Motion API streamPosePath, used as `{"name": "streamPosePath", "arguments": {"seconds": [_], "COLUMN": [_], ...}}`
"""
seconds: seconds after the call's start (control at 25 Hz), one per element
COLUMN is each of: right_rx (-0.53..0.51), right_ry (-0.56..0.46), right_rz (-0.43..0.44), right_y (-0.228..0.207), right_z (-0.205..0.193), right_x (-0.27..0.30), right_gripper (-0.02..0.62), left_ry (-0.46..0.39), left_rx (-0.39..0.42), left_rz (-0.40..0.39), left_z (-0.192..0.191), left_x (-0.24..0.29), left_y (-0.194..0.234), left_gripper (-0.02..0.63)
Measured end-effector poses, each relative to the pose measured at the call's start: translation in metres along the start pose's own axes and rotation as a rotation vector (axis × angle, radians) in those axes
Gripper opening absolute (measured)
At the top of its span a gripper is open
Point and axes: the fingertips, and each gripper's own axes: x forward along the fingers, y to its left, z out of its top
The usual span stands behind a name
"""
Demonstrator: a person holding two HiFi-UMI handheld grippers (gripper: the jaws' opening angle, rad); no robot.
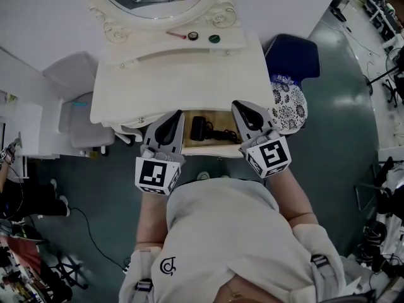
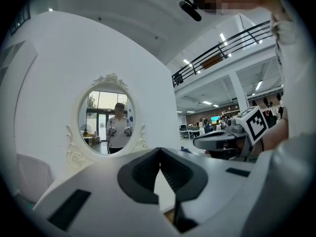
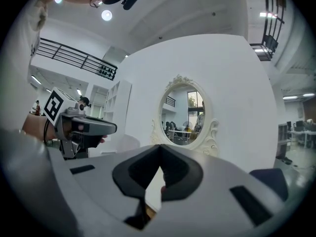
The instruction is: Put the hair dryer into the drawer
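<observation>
A black hair dryer (image 1: 201,129) lies with its cord inside the open wooden drawer (image 1: 218,146) of the white dressing table (image 1: 126,87). My left gripper (image 1: 172,117) hovers over the drawer's left side with its jaws shut and nothing between them. Over the drawer's right side, my right gripper (image 1: 243,108) is likewise shut and empty. Both point level toward the table and its oval mirror (image 2: 109,113). In the left gripper view the pads meet at the left gripper's tip (image 2: 159,149). The right gripper (image 3: 160,146) shows the same in its own view.
Small items rest on the tabletop: a red stick (image 1: 177,35) and two round caps (image 1: 193,36). A dark blue chair (image 1: 293,55) and a patterned cushion (image 1: 289,106) stand right of the table. A grey seat (image 1: 82,128) stands left of it. Cables cross the floor.
</observation>
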Motion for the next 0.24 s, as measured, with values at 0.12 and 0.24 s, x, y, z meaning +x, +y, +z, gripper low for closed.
{"name": "streamPosePath", "arguments": {"seconds": [0.12,0.24], "right_rx": [-0.007,-0.004], "right_ry": [-0.002,0.003], "right_rz": [0.006,0.010], "right_y": [0.0011,0.0026], "right_z": [0.0017,-0.0002], "right_x": [0.0003,0.0012], "right_gripper": [0.006,0.005], "left_ry": [0.000,0.001], "left_rx": [-0.001,-0.007], "left_rz": [-0.004,-0.003], "left_z": [0.0003,-0.0010], "left_x": [0.0010,0.0010], "left_y": [-0.0016,-0.0005], "left_gripper": [0.012,0.012]}}
